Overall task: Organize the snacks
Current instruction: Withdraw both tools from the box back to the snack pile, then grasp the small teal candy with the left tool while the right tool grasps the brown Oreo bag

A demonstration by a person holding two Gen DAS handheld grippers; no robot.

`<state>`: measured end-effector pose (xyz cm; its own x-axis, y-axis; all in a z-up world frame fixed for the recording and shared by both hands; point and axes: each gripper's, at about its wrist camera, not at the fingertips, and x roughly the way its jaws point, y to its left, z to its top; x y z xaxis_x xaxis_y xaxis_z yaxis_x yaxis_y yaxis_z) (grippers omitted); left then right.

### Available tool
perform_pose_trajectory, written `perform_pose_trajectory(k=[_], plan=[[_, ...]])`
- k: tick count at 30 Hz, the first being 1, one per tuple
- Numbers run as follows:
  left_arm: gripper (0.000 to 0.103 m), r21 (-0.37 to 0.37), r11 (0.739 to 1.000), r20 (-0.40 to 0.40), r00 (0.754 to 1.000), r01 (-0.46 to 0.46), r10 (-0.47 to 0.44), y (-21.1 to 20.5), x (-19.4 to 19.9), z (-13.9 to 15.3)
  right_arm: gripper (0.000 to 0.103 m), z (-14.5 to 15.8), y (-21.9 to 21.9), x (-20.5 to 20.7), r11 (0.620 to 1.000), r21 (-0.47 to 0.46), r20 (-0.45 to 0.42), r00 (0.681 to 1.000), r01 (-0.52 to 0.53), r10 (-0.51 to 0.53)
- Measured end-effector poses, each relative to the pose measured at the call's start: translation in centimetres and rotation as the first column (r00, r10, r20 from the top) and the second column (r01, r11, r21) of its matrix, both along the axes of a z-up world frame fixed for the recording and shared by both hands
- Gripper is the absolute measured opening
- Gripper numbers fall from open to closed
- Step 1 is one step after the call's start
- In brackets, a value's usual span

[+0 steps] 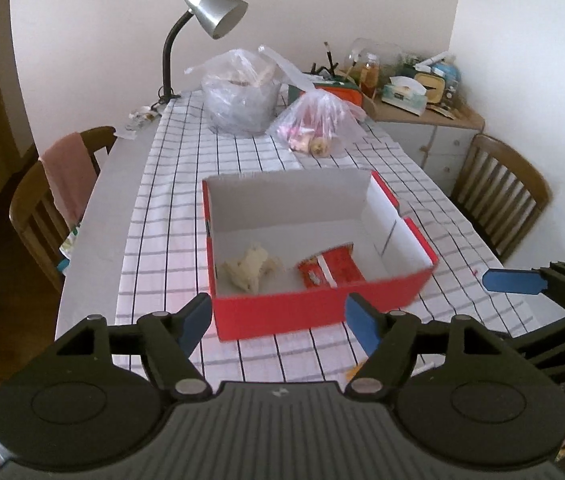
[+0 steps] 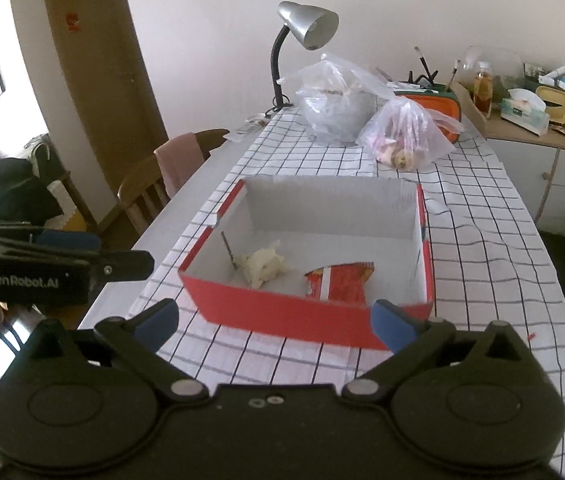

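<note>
Your left gripper [image 1: 278, 322] and right gripper [image 2: 274, 320] stood apart, empty; the red packet [image 1: 328, 270] and pale snack [image 1: 248, 268] lay inside the red box [image 1: 314, 308]; a low approach risked shoving it.

Red box [image 1: 282, 316] near wall blurring, red snack packet [image 2: 338, 280] lying half hidden behind it, pink bag's [image 1: 316, 124] contents showing too unclear to identify

A silver lamp [image 1: 214, 10] stands at the checked counter's [image 1: 242, 152] far end; 2 wooden chairs [image 1: 498, 196] flank it.
</note>
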<state>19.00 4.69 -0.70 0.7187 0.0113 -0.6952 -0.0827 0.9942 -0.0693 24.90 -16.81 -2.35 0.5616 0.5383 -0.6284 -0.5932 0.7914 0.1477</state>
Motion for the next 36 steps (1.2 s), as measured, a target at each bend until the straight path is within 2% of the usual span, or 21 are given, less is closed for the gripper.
perform_pose_trajectory(k=[7, 12, 17, 23, 31, 36], plan=[[0.079, -0.041, 0.999, -0.016, 1.0, 0.005, -0.005, 0.7, -3.2, -1.6, 0.103, -1.1, -1.5, -4.0, 0.999, 0.049, -0.007, 1.0, -0.016, 0.016], [0.082, -0.064, 0.998, -0.062, 0.998, 0.008, -0.012, 1.3, -4.7, -3.9, 0.103, -3.2, -2.3, -6.1, 0.998, 0.054, -0.043, 0.999, 0.022, -0.02], [0.082, -0.062, 0.998, -0.131, 0.991, -0.007, -0.001, 2.1, -5.1, -6.6, 0.103, -6.1, -3.2, -7.1, 0.997, 0.011, -0.097, 0.992, 0.082, -0.08], [0.082, -0.034, 0.999, -0.209, 0.978, -0.003, -0.004, 2.7, -5.0, -10.1, 0.103, -9.3, -3.3, -7.7, 0.994, -0.054, -0.149, 0.983, 0.1, -0.107], [0.081, 0.013, 1.0, -0.313, 0.95, 0.006, -0.002, 3.5, -5.0, -15.0, 0.099, -12.2, -2.8, -8.6, 0.989, -0.125, -0.199, 0.975, 0.075, -0.099], [0.081, 0.005, 1.0, -0.347, 0.938, -0.001, 0.003, 4.0, -5.0, -16.7, 0.095, -13.2, -2.3, -8.8, 0.985, -0.163, -0.214, 0.973, 0.052, -0.086]])
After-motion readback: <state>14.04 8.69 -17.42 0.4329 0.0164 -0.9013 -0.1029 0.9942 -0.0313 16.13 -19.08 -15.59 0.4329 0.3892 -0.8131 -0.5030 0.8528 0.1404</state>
